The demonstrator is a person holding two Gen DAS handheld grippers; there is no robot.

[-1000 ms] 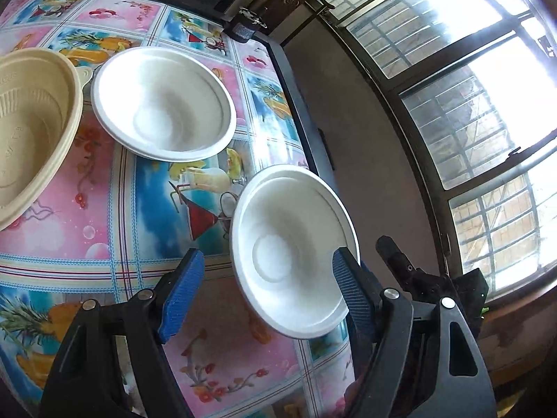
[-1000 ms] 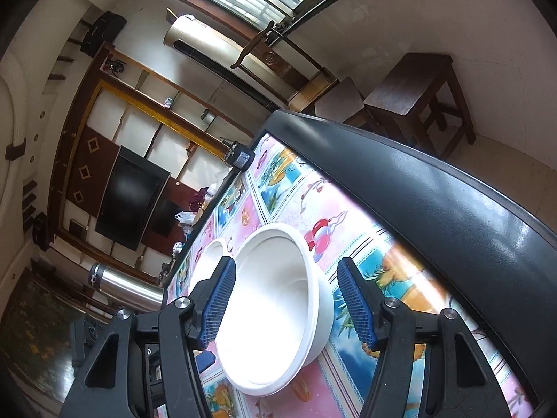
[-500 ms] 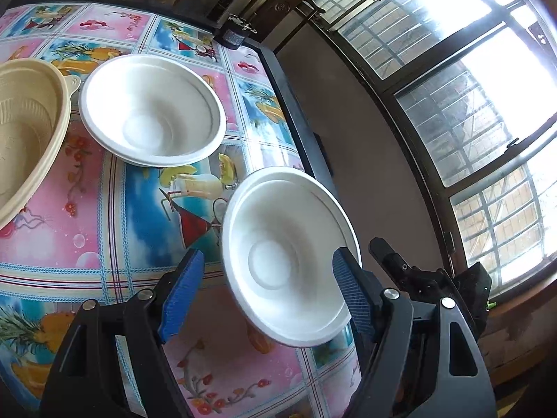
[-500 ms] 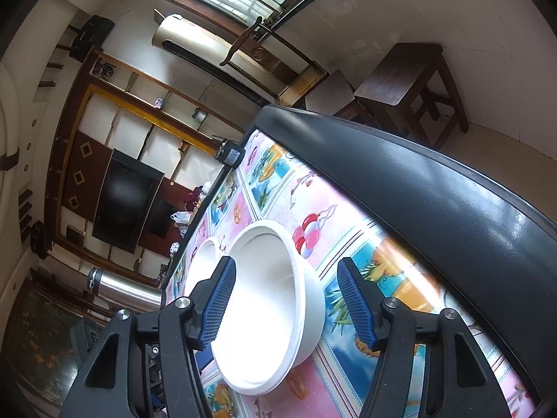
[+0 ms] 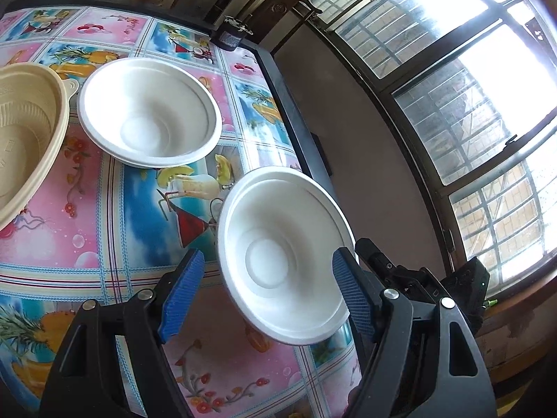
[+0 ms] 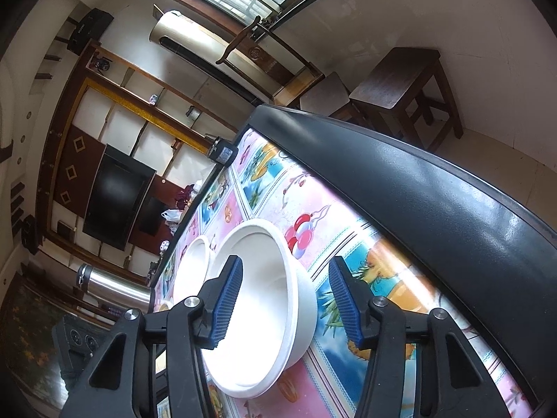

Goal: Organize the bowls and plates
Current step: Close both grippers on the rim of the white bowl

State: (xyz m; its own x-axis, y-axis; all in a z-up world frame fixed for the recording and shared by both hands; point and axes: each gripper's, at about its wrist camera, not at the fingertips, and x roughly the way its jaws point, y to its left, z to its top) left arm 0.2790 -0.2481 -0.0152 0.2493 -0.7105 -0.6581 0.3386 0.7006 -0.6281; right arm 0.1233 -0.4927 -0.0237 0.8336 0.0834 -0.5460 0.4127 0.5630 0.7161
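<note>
A white bowl (image 5: pixel 278 257) sits near the table's right edge, between the open blue fingers of my left gripper (image 5: pixel 264 292), which do not touch it. A second white bowl (image 5: pixel 149 115) sits farther back, next to a large beige bowl (image 5: pixel 24 136) at the left. In the right wrist view the near white bowl (image 6: pixel 271 310) lies between the open fingers of my right gripper (image 6: pixel 285 303), with its left finger over the bowl's inside and its right finger outside the wall. The second white bowl (image 6: pixel 191 264) shows behind it.
The table has a colourful fruit-print cloth (image 5: pixel 87 216) and a black rim (image 6: pixel 417 188). A small black device (image 5: pixel 231 35) sits on the far rim. A steel flask (image 6: pixel 111 285) stands beyond the table. Wooden stools (image 6: pixel 400 83) stand by the wall, with windows (image 5: pixel 470 87) at the right.
Both grippers have moved a little closer to the near white bowl. The bowls have not moved on the table. Both grippers stay open.
</note>
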